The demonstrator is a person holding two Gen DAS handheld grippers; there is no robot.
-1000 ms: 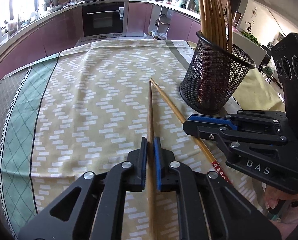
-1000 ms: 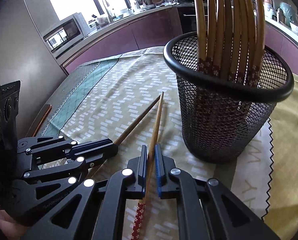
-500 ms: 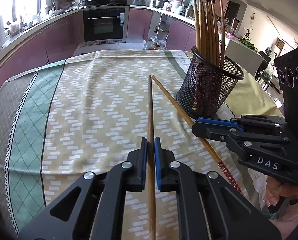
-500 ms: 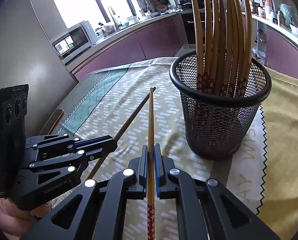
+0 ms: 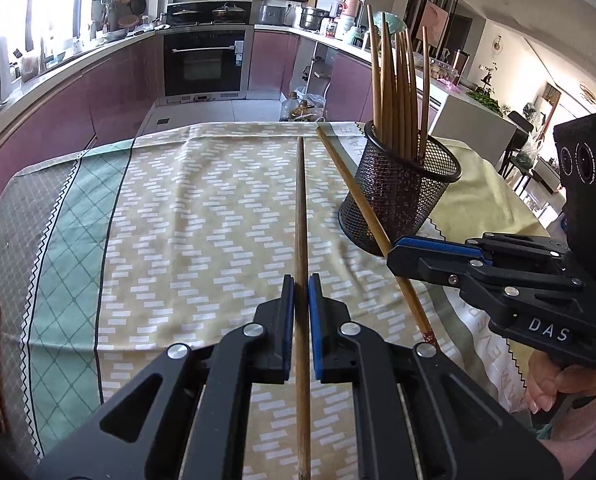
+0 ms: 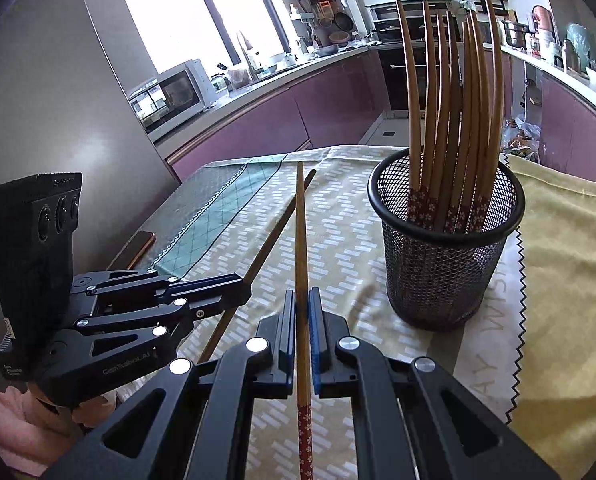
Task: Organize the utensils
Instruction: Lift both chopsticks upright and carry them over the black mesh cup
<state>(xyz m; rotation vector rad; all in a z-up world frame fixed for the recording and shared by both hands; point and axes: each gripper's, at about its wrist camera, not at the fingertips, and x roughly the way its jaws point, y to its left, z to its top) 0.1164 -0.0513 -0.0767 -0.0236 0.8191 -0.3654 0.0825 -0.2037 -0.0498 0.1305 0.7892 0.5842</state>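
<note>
**Wooden chopsticks, one in each claw**

Wood is what each claw holds. The left claw (image 5: 302, 296) is clenched on a darker chopstick (image 5: 300, 208). The right claw (image 6: 302, 312) is clenched on a lighter chopstick (image 6: 300, 232) that has a red flower end near the camera. Both sticks are up in the air above the counter (image 5: 201, 216), which has a yellow and green cloth on it. They point forward, away from the hands, and their far tips sit close together. The black wire cup (image 6: 446, 248) stands on the cloth to the right, apart from both sticks. It already has a bunch of the same chopsticks standing inside, red flower ends down.

What could go wrong? I think the sticks go in the cup next. Each stick is long and thin, and the claw pinches it low down, so it could swing or slip out when it is tipped up. The two sticks are close, so they could bump and cross each other. The cup is light and full of tall sticks. A poke on its rim or on those sticks could knock it over. The two claws are near each other too, so they could hit if both go for the cup together.
</note>
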